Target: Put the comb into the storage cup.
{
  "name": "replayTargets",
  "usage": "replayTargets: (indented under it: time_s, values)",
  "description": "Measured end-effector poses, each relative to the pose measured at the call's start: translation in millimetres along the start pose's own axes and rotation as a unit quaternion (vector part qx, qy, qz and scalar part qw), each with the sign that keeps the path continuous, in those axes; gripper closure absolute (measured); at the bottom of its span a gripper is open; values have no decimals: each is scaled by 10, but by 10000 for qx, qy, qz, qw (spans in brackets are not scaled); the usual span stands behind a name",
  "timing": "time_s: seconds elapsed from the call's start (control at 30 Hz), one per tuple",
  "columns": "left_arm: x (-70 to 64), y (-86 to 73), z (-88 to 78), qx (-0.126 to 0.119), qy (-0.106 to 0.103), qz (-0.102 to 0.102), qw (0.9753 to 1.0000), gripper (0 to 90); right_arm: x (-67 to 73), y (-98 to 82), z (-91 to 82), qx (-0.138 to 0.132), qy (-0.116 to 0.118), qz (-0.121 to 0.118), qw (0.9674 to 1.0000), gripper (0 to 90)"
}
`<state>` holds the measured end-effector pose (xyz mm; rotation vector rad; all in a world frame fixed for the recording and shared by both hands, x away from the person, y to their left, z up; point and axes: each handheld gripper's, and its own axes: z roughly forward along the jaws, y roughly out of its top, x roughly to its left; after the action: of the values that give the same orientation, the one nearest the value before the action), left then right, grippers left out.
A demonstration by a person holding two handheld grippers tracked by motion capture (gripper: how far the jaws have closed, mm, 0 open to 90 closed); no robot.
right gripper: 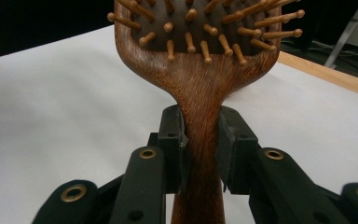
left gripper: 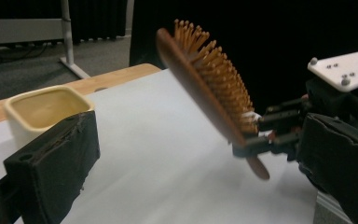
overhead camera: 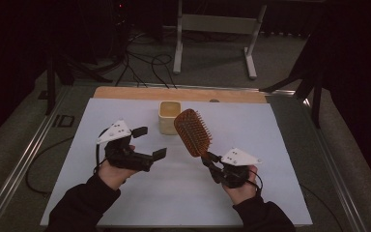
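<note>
While clamping the wooden hairbrush (overhead camera: 192, 131) by the narrow neck of its handle, right tool (right gripper: 200, 149) holding it raised above the white table (overhead camera: 270, 159), head tilted up near the cream cup (overhead camera: 169, 116), bristles (right gripper: 200, 28) facing the right side. Judging it stiff, light and top-heavy, smooth wood likely slipping or pivoting between pads (right gripper: 175, 140), so gripping at the neck rather than on the pins. Left tool (overhead camera: 145, 143) hanging wide and gripping nothing, well apart from the brush.
</note>
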<state>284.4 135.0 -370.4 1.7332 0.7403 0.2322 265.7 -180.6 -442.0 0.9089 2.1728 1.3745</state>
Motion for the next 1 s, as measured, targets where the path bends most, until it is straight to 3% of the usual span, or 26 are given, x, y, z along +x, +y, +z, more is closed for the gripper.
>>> replayTargets:
  time_s: [0.13, 0.6, 0.77, 1.0]
  values:
    - [-43, 56, 144, -2, -137, -123, 9998, 1, 8, 6, -5, -4, 1, -13, 10000, 732]
    - [-13, 187, 509, 33, -254, -518, 9983, 1, 12, 4, 24, 51, 30, -28, 10000, 732]
    - [-18, 190, 612, 102, -173, -565, 9982, 1, 9, 0, 27, 27, -5, -59, 10000, 732]
    - [18, 176, 792, 125, -67, -888, 9960, 1, 6, 1, 36, 64, 70, -36, 9999, 731]
